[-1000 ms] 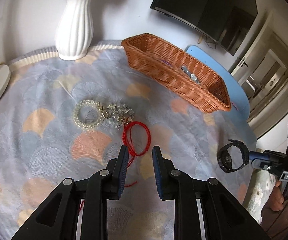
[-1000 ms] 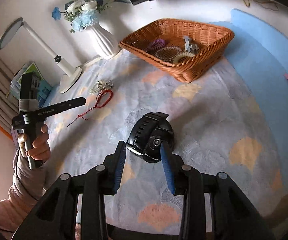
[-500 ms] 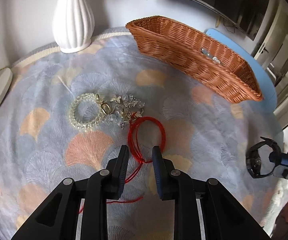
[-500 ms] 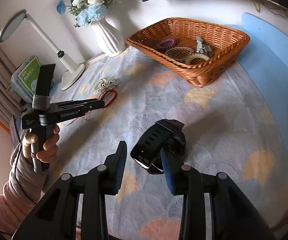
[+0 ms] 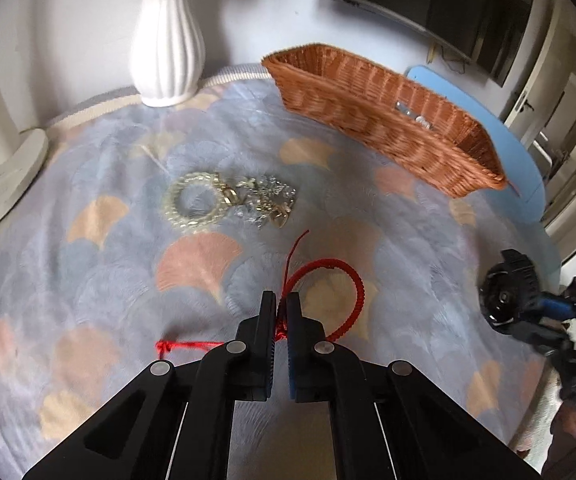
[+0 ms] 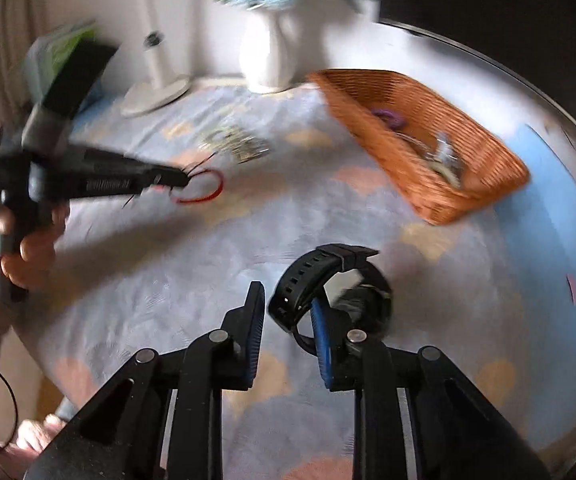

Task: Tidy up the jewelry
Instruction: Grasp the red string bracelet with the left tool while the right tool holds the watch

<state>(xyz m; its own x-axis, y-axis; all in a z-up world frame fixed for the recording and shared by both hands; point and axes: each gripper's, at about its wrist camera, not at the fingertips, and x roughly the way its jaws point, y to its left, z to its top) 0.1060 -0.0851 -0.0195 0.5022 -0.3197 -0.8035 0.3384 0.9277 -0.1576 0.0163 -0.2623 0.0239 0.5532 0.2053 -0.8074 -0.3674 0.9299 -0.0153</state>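
Pinching red cord (image 5: 350, 280) (looped), left gripper (image 5: 281, 312).

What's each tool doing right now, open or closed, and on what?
Left tool: closed on the red string bracelet.
Right tool: jaws apart, black watch hooked over one finger.

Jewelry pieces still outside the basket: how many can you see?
4: red cord bracelet pinched by the left gripper, black watch hanging on the right gripper, pearl bracelet and silver charm piece on the cloth.
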